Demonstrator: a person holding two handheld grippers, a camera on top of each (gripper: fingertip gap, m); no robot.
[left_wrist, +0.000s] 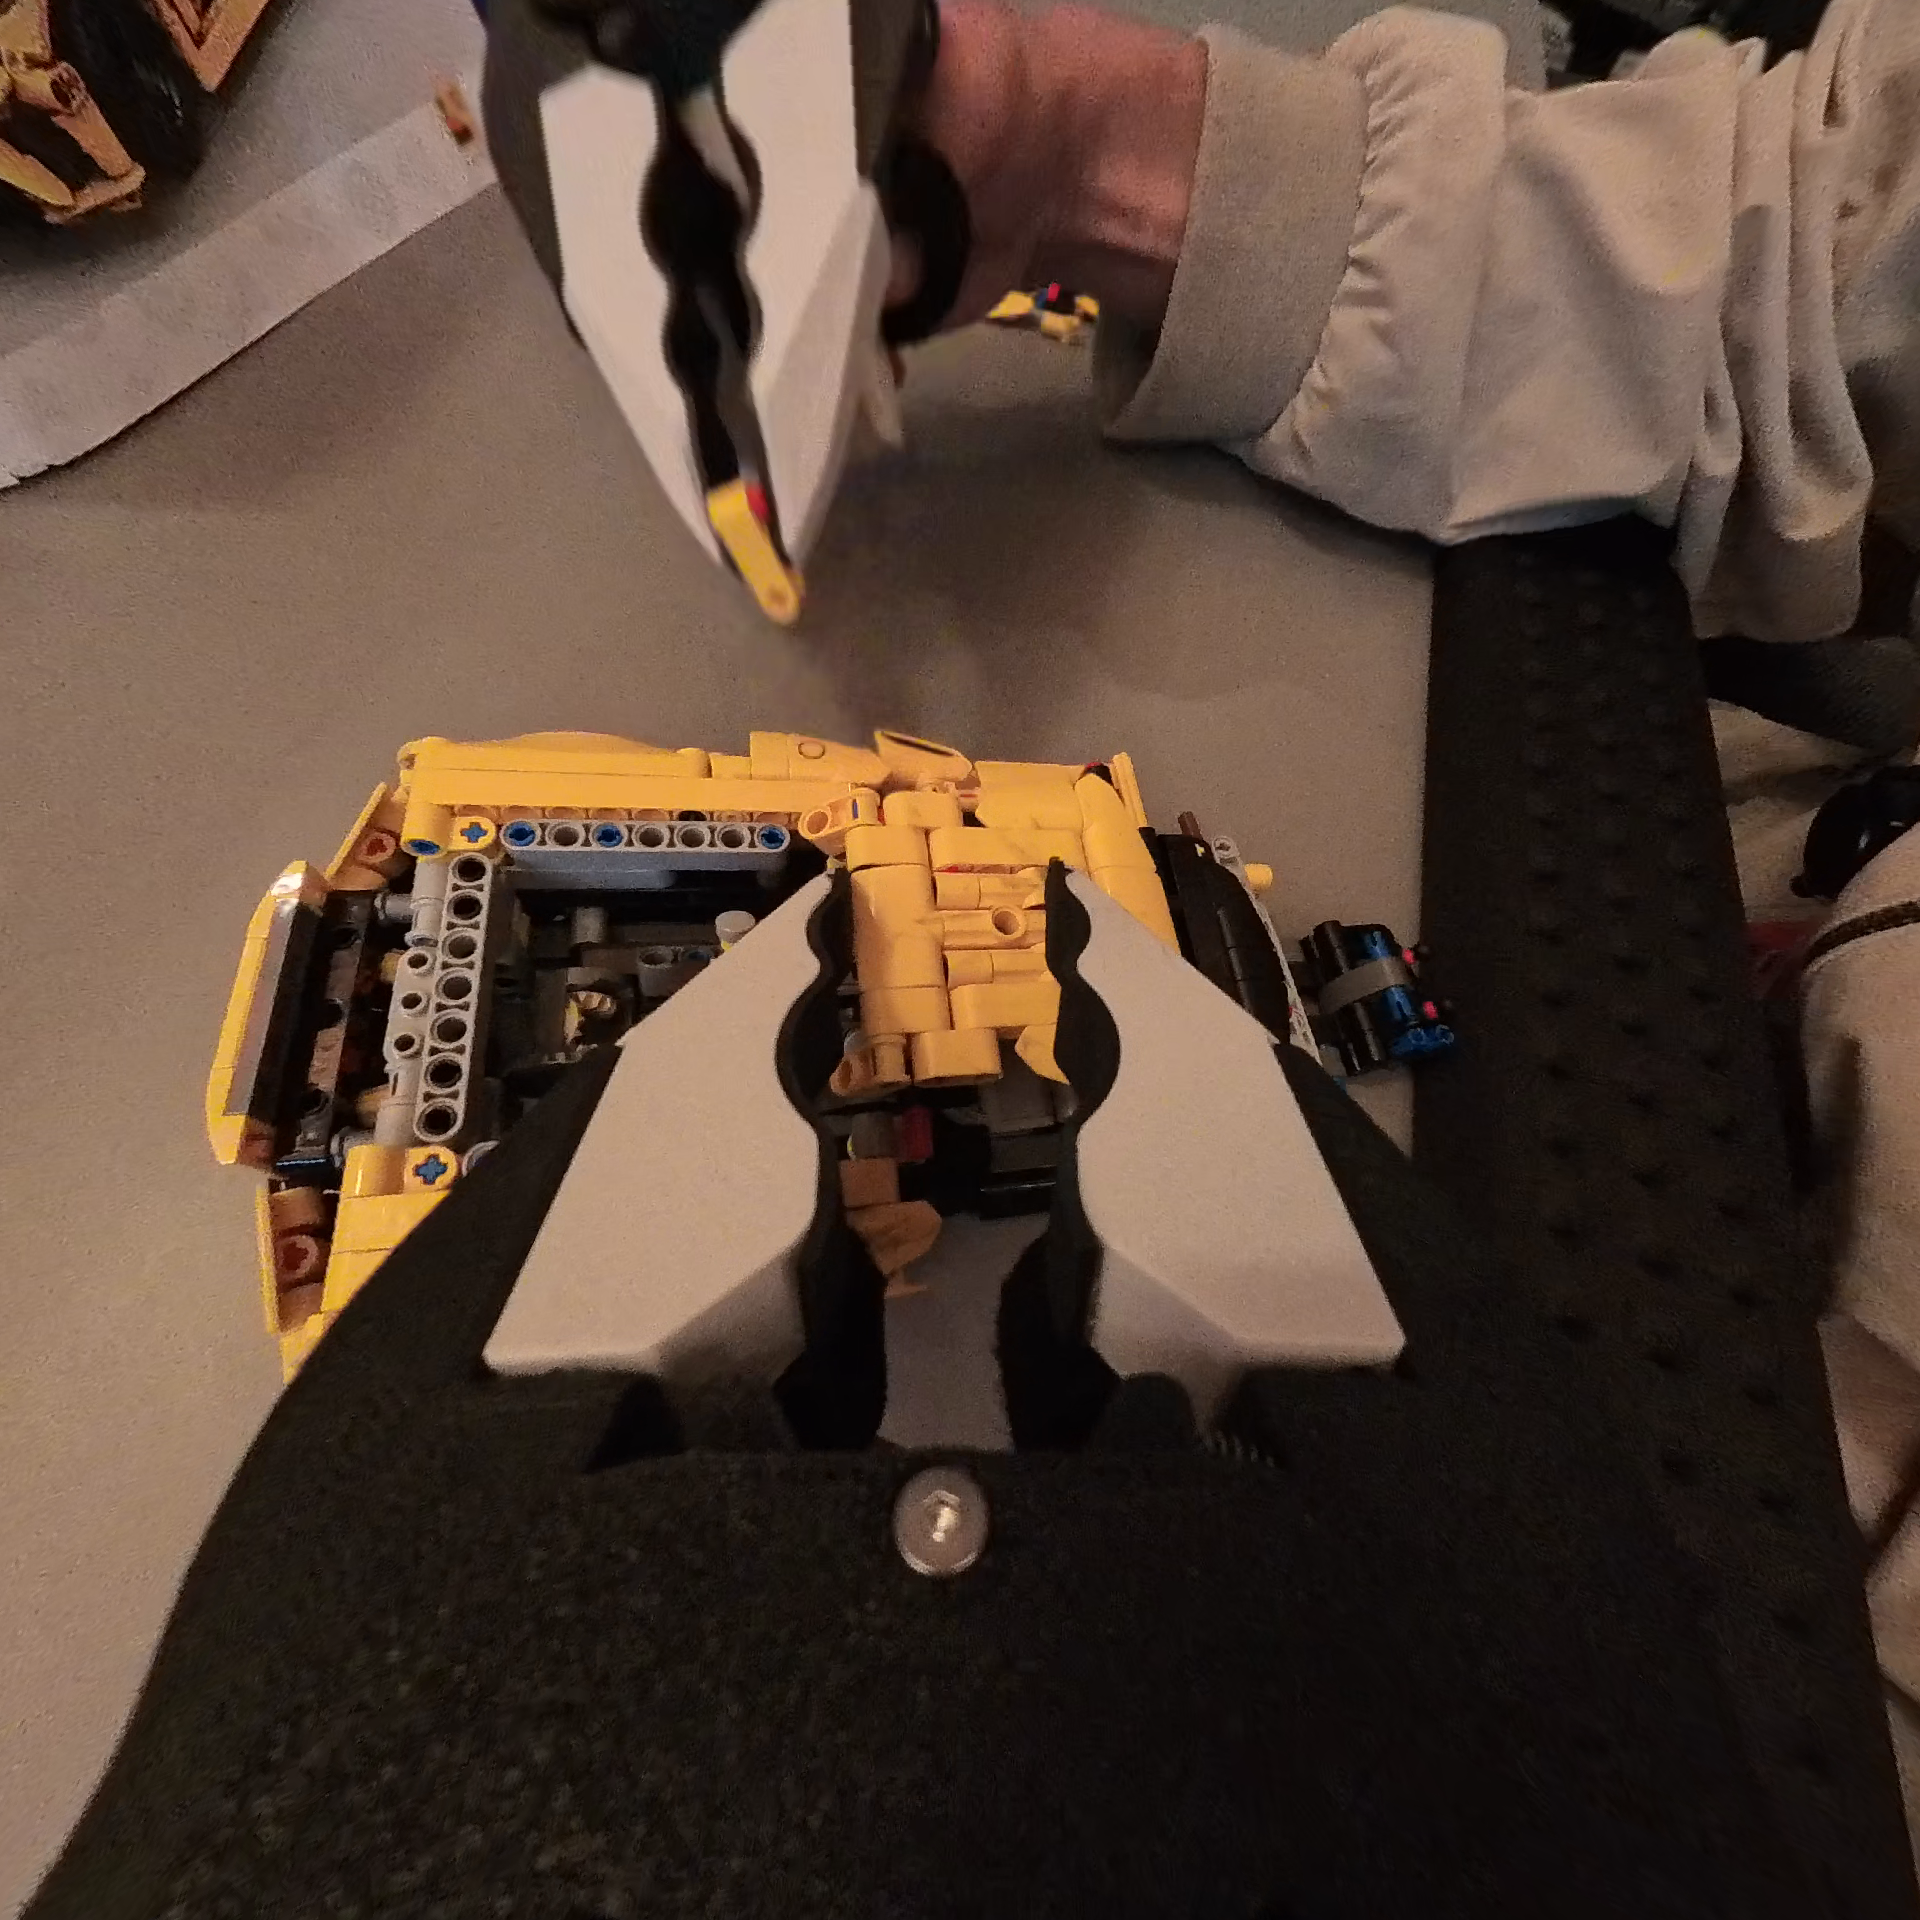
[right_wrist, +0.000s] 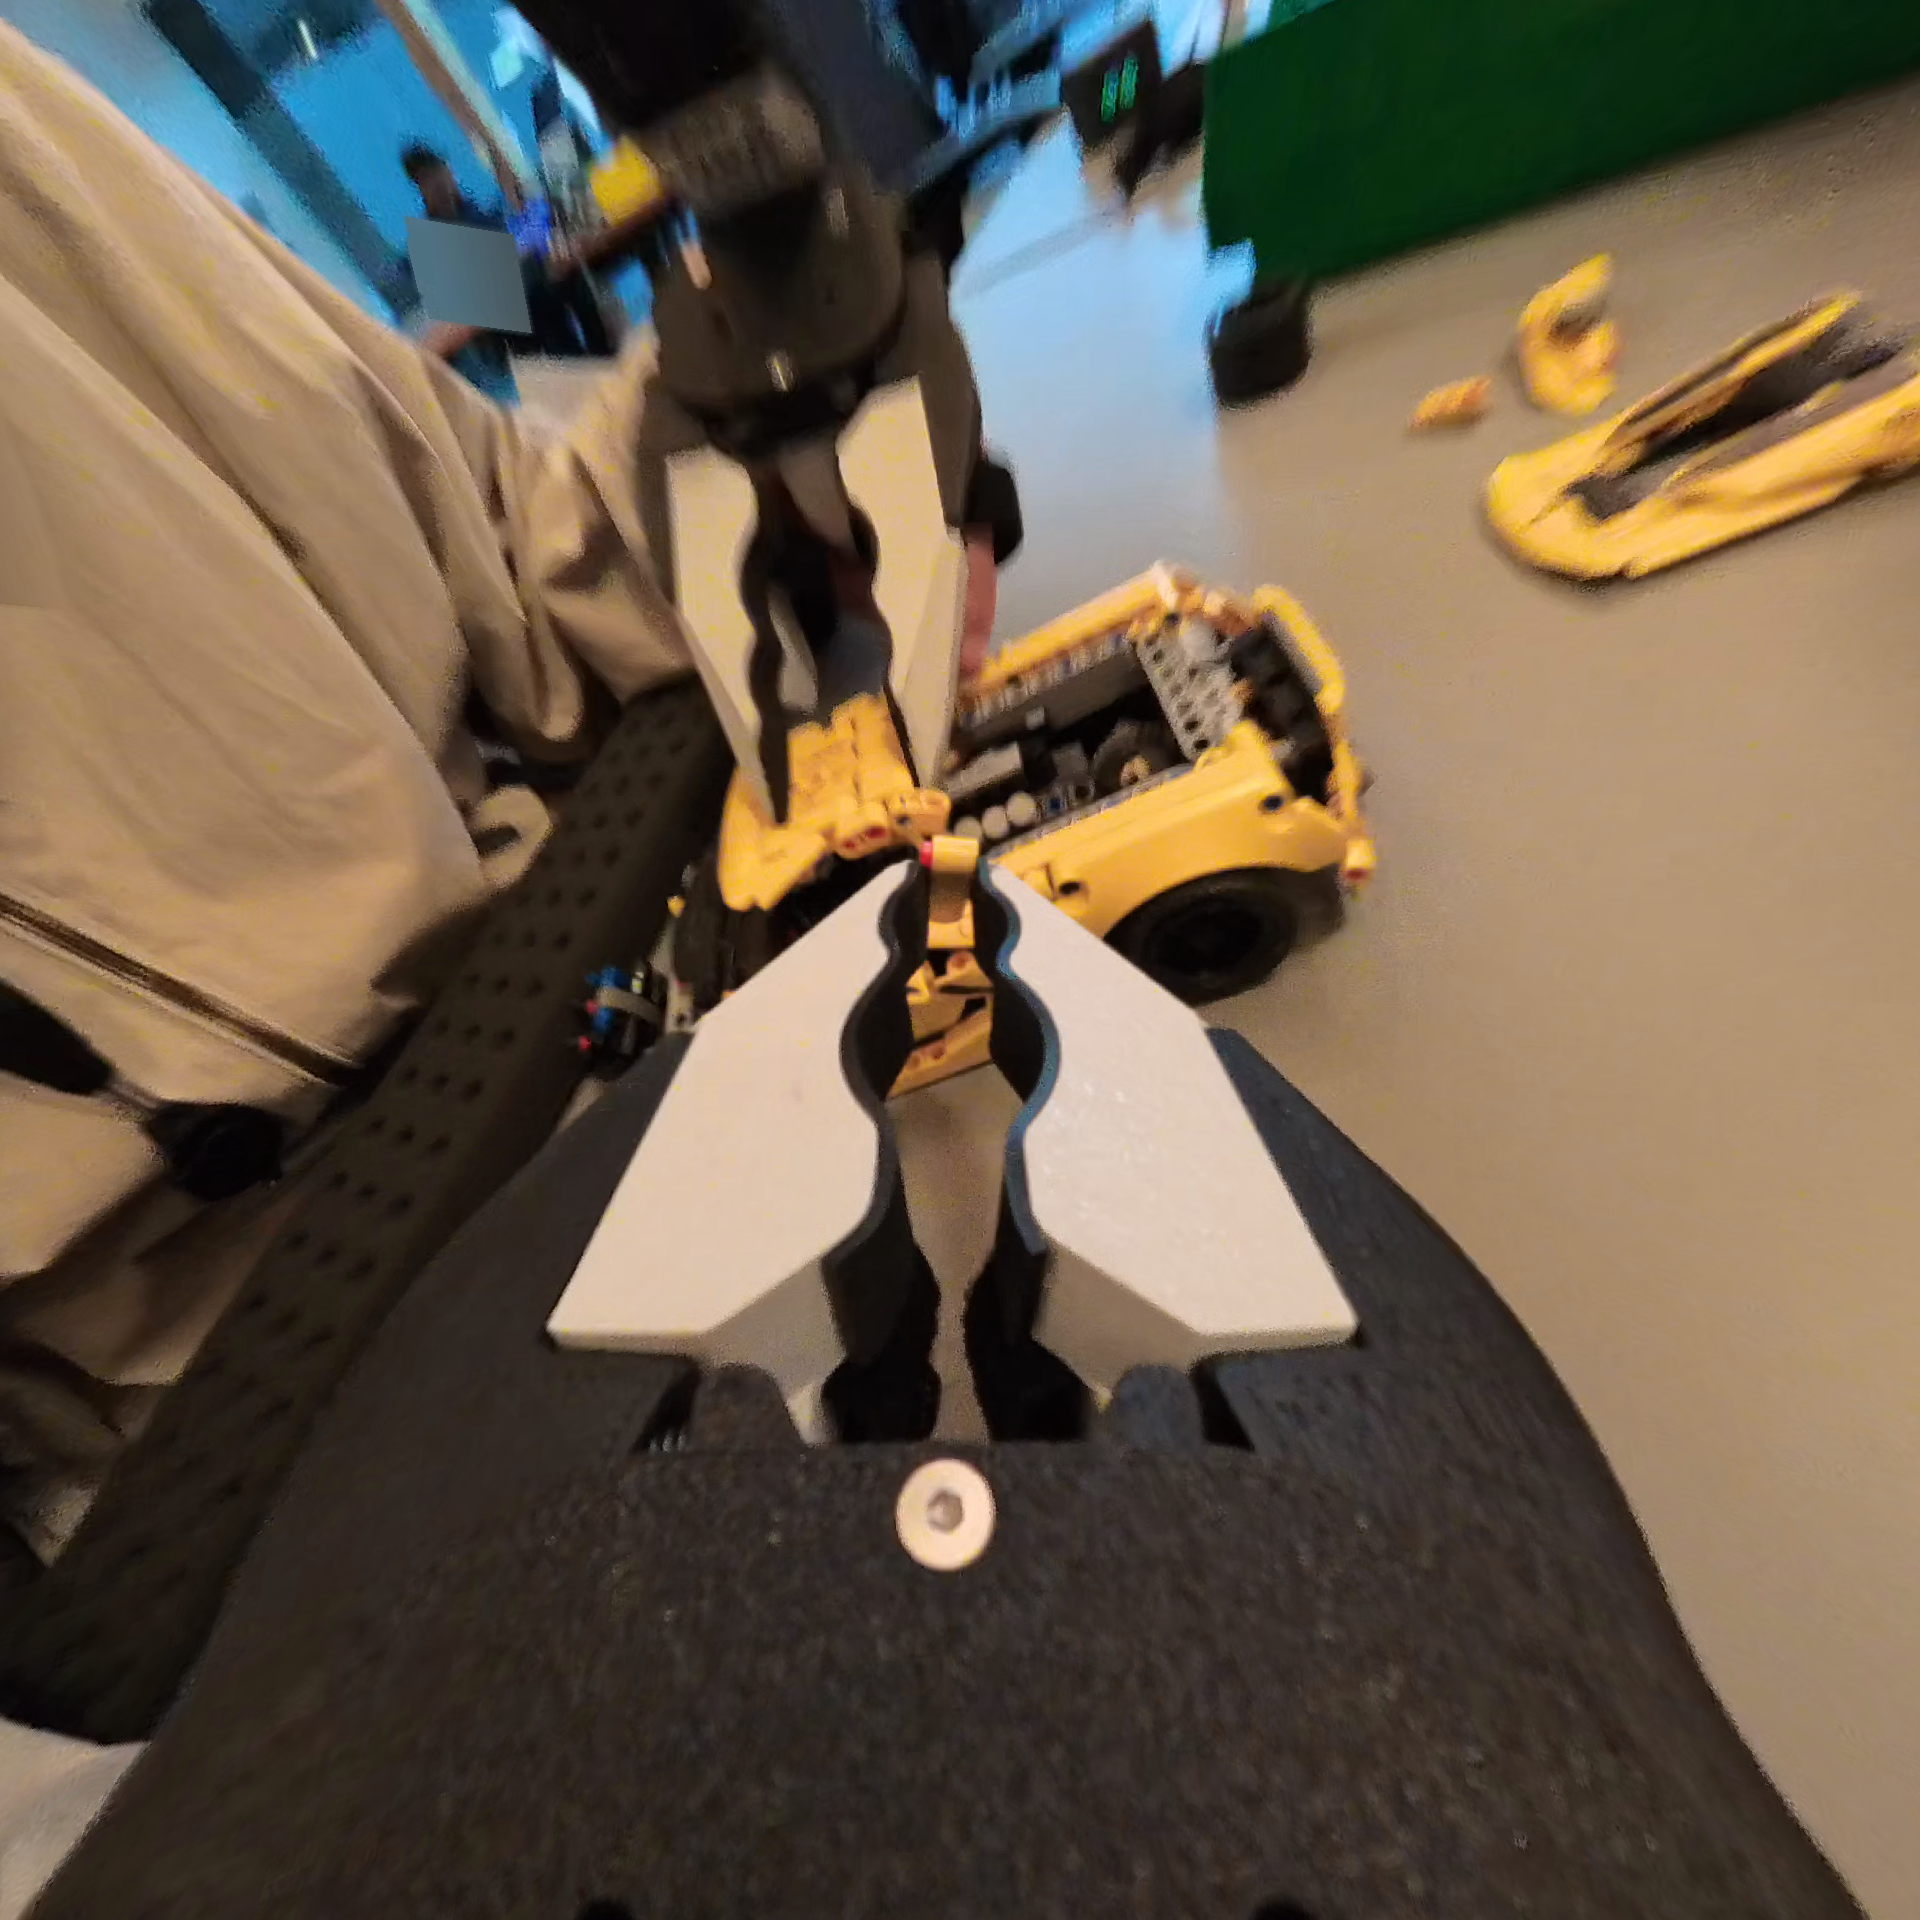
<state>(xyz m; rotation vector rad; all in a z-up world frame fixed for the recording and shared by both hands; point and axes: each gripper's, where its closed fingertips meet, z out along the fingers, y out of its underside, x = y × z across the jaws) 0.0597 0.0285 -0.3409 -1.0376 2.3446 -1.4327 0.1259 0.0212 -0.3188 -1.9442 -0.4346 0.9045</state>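
A partly built yellow brick car (left_wrist: 644, 790) lies on the grey surface, its grey holed beams (left_wrist: 447, 987) and dark insides exposed. My left gripper (left_wrist: 943, 878) straddles the car's yellow block section (left_wrist: 935, 935), one finger against each side, holding it. It also shows in the right wrist view (right_wrist: 852, 784) on that section of the car (right_wrist: 1226, 810). My right gripper (right_wrist: 948, 873) is shut on a small yellow brick piece (right_wrist: 951, 883) with a red pin at its tip. In the left wrist view this gripper (left_wrist: 774, 566) holds the piece (left_wrist: 758, 545) above the surface beyond the car.
A black perforated strip (left_wrist: 1579, 935) runs along the right. A beige sleeve (left_wrist: 1507, 291) reaches in above it. A small black and blue assembly (left_wrist: 1371, 997) lies beside the car. Loose yellow body panels (right_wrist: 1704, 447) and small pieces (right_wrist: 1564, 332) lie farther off. A green panel (right_wrist: 1558, 125) stands behind. Some 8 centimetres of space lies between my two pairs of fingers.
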